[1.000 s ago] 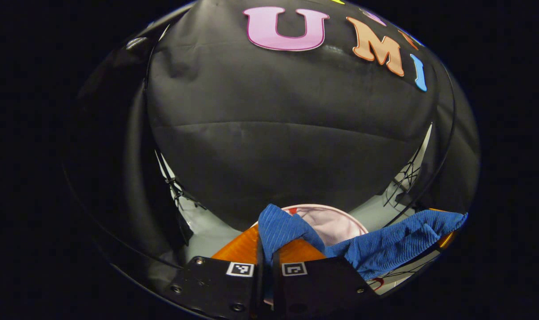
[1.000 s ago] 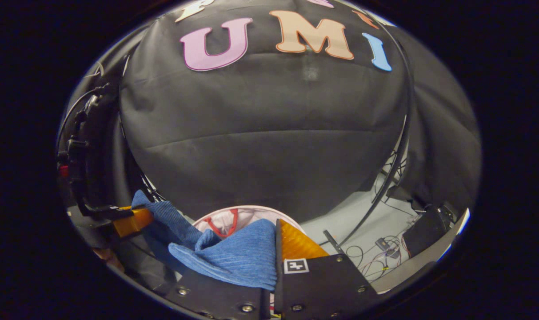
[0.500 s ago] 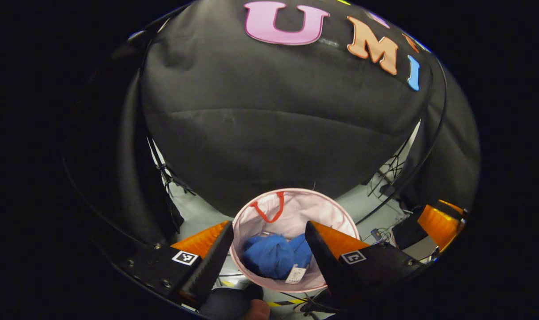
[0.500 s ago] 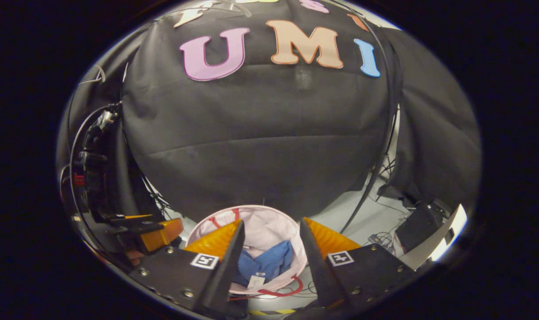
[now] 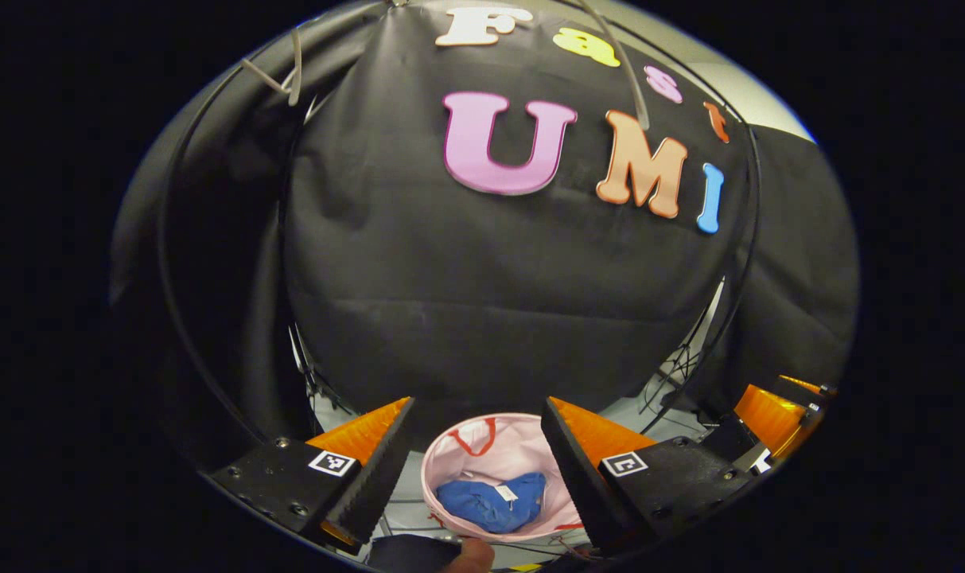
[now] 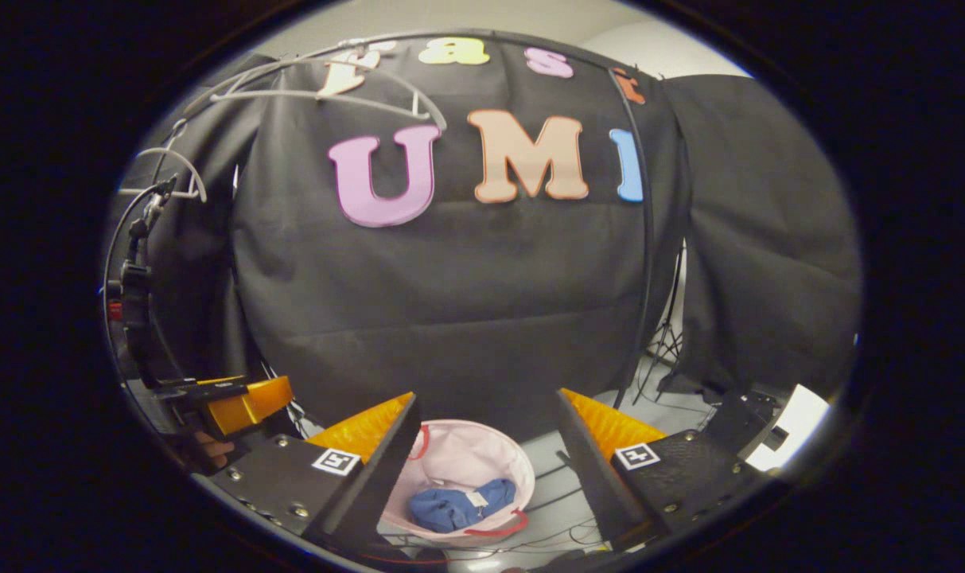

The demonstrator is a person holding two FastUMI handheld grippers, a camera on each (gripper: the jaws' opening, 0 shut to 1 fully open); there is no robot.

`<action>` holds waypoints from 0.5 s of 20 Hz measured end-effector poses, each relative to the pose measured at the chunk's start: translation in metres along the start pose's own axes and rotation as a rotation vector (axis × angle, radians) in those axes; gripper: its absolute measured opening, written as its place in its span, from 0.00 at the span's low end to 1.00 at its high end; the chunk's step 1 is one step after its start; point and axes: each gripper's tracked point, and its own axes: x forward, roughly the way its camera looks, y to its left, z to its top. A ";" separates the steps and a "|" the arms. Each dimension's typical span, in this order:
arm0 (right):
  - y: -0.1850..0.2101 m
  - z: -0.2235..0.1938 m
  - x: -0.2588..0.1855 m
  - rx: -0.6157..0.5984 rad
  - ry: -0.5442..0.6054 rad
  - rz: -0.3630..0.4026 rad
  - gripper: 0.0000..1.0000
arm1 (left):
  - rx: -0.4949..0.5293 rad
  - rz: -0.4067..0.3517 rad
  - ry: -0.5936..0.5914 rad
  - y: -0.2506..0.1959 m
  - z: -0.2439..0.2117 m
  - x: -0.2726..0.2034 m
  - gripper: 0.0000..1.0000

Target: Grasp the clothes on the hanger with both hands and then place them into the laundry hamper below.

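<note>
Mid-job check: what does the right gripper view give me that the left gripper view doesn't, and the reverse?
Right gripper view: the left gripper at its left edge, with the hand holding it just below. Left gripper view: the right gripper at its right edge. Both: the blue garment lying inside the pink hamper below, seen between that view's own open fingers.

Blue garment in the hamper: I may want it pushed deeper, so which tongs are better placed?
Left, narrowly. Both tongs hang open above the hamper, but the blue garment sits centred between the left tongs; for the right tongs it lies off to one side.
</note>
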 end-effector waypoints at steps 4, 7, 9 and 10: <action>0.005 0.051 -0.039 0.007 -0.120 0.006 1.00 | 0.014 -0.009 -0.118 0.000 0.047 -0.041 0.96; 0.014 0.084 -0.073 0.008 -0.195 0.038 1.00 | 0.015 -0.004 -0.195 0.002 0.077 -0.068 0.92; 0.016 0.103 -0.095 0.003 -0.235 0.052 0.96 | 0.017 0.000 -0.236 0.002 0.095 -0.092 0.92; 0.019 0.111 -0.103 0.004 -0.252 0.065 0.96 | 0.016 0.002 -0.257 0.001 0.105 -0.102 0.92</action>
